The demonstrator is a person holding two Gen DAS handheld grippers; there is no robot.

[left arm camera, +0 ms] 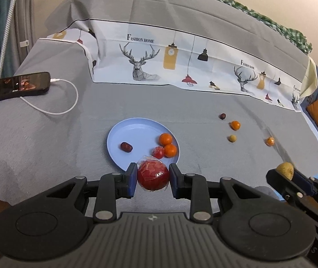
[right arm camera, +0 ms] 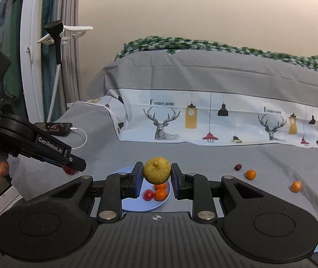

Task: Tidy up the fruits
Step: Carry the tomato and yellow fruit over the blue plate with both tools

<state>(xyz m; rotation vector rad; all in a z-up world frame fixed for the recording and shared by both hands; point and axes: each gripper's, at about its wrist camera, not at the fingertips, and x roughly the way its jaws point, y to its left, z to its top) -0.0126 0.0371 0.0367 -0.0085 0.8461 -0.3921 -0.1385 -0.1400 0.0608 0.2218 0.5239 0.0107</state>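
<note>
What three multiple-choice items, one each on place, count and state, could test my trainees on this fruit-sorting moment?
1. Where is the phone?
A) on the plate
B) far left on the grey cloth
C) under the pillow

2. How many fruits lie on the blue plate?
A) two
B) four
C) six

3. What does the left hand-held gripper hold?
A) nothing
B) an orange
C) a wrapped red fruit

Answers: B, it lies by the left edge; B, two oranges, a small red fruit and a dark one; C, its pads press the fruit.

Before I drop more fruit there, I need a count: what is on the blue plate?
On the blue plate: two oranges, a small red fruit and a dark date. Its near rim is hidden by the left gripper holding a wrapped red fruit.
</note>
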